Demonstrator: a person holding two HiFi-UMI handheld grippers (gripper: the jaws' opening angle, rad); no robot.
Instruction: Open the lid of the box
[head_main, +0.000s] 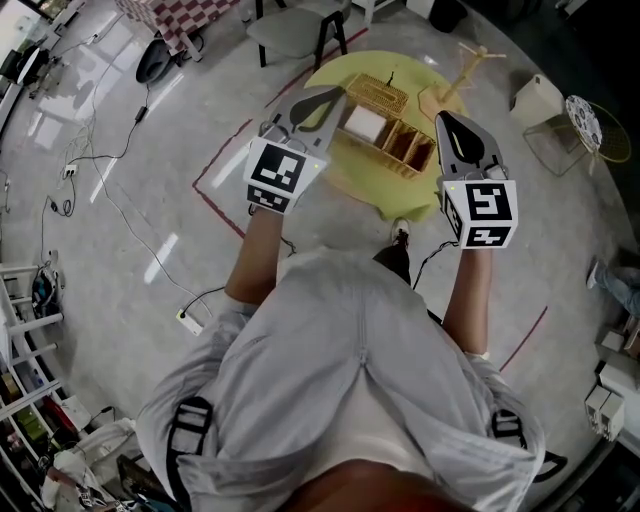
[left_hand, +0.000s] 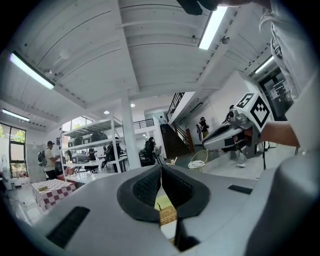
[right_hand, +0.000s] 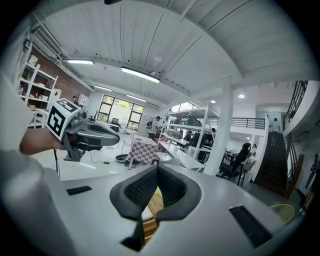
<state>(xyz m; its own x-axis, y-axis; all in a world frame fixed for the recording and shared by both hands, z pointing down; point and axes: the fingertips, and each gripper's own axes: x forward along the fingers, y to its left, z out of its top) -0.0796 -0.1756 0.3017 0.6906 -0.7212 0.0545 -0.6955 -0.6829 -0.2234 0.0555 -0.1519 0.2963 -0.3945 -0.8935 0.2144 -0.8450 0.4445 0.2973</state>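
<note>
A wooden box (head_main: 392, 138) with several compartments lies on the round yellow table (head_main: 350, 175). A woven panel (head_main: 377, 95) sits at its far left end; I cannot tell whether it is the lid. My left gripper (head_main: 335, 96) hovers over the box's left end, its jaws shut on nothing. My right gripper (head_main: 442, 119) hangs over the box's right end, also shut and empty. In the left gripper view the pads of the left gripper (left_hand: 161, 168) meet, with woven wicker (left_hand: 167, 215) showing below. The right gripper view shows the right gripper (right_hand: 156, 168) the same, above the wicker (right_hand: 154, 202).
A wooden peg stand (head_main: 462, 72) rises at the table's far right. Beyond it stand a grey chair (head_main: 298, 30), a checkered table (head_main: 175, 15), a white bag (head_main: 535, 96) and a wire stool (head_main: 598, 125). Cables and red tape lines cross the floor (head_main: 150, 200).
</note>
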